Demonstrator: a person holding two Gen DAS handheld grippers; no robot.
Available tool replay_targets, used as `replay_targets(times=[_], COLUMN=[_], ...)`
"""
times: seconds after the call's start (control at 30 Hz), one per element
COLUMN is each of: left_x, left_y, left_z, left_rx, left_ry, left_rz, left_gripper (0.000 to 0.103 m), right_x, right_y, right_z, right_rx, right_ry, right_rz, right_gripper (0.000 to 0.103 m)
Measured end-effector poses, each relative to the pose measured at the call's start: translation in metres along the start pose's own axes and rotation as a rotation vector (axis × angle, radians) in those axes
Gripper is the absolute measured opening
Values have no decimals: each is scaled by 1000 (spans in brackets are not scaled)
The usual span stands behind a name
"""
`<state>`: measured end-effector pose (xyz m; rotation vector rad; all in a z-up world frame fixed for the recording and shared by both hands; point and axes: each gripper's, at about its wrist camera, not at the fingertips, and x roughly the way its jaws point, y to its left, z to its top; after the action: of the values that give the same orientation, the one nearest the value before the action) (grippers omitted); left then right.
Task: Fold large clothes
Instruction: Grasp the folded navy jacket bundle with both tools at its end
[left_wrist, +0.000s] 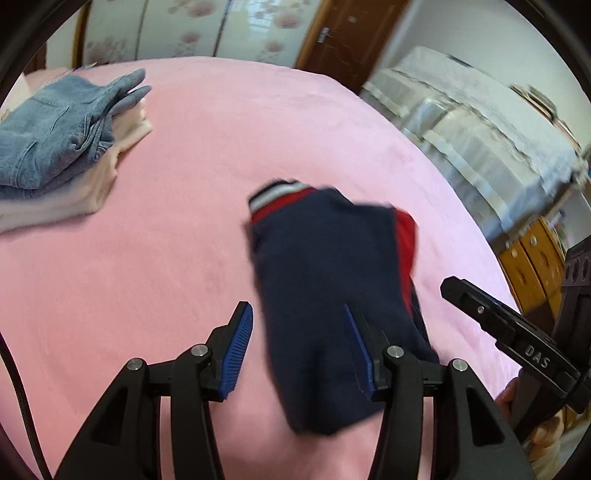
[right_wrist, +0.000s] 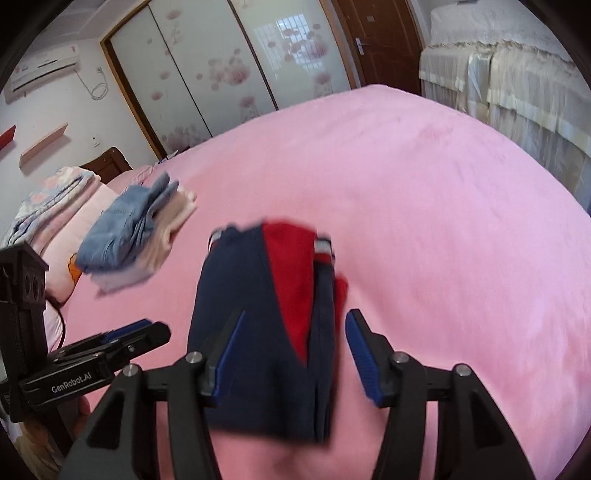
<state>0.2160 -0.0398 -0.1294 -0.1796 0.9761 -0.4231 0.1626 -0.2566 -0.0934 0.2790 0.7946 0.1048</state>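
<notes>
The left gripper (left_wrist: 299, 325) is standing with its jaws partly apart, blue pads (left_wrist: 236, 354) clear of any cloth on the left side, while the right pad is showing against the navy edge of the folded garment (left_wrist: 325, 280); whether that pad is touching the cloth I cannot tell, but nothing is being pinched between the two. The right gripper (right_wrist: 295, 332) is likewise standing moderately spread, its fingers (right_wrist: 364, 354) sitting either side of the same garment without pressing on it. That garment, navy with red panels and a striped cuff, is lying folded into a narrow bundle on the pink bedspread (left_wrist: 184, 240), reaching from the jaws toward twelve o'clock in both wrist views; its outline is blurring. In the left wrist view the other gripper is showing at about four o'clock, and a pile of folded clothes (left_wrist: 62, 147), denim on top of pale pink pieces, is resting well apart at ten o'clock. In the right wrist view that pile is lying at nine o'clock, with folded bedding (right_wrist: 55, 195) beyond it near the bed's head, sliding wardrobe doors (right_wrist: 229, 74) at twelve o'clock and a covered cabinet (right_wrist: 509, 74) at two o'clock.
</notes>
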Motion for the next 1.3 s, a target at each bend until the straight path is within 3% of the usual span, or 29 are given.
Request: replay_targets(times=[0.23, 0.27, 0.33, 0.47, 0.57, 0.67, 0.77, 0.87, 0.9, 1.1, 1.17, 1.23, 1.3], left_x=[45, 50, 58, 76, 86, 86, 80, 69, 65, 40, 30, 19, 6], left_y=[17, 16, 13, 3, -8, -16, -17, -16, -16, -26, -31, -34, -34], left_z=[30, 31, 33, 37, 37, 36, 38, 37, 36, 29, 26, 22, 19], left_rx=[-46, -41, -29, 1, 45, 81, 81, 69, 64, 71, 87, 96, 83], left_ry=[61, 68, 75, 75, 68, 59, 66, 77, 73, 84, 81, 80, 75], left_rz=[22, 24, 31, 52, 93, 127, 130, 145, 146, 150, 163, 179, 184], left_gripper=[44, 39, 29, 25, 25, 26, 32, 61, 65, 66, 67, 67, 67], right_x=[63, 67, 75, 90, 113, 117, 112, 97, 92, 50, 36, 19, 1], right_y=[-5, -4, 1, -14, -35, -46, -49, -44, -40, -26, -22, -18, -13], right_z=[37, 39, 42, 38, 23, 17, 19, 23, 24, 27, 27, 27, 25], right_rx=[23, 13, -29, -4, 78, 137, 178, 165, 158, 126, 116, 102, 87], right_ry=[76, 81, 93, 123, 183, 170, 165, 145, 132, 88, 69, 36, -6], right_rz=[41, 56, 60, -30, -38, -21, 11, 18, 19, 26, 18, -8, -28], right_gripper=[54, 48, 4, 3, 3, 3, 4, 9, 9, 11, 22, 48, 54])
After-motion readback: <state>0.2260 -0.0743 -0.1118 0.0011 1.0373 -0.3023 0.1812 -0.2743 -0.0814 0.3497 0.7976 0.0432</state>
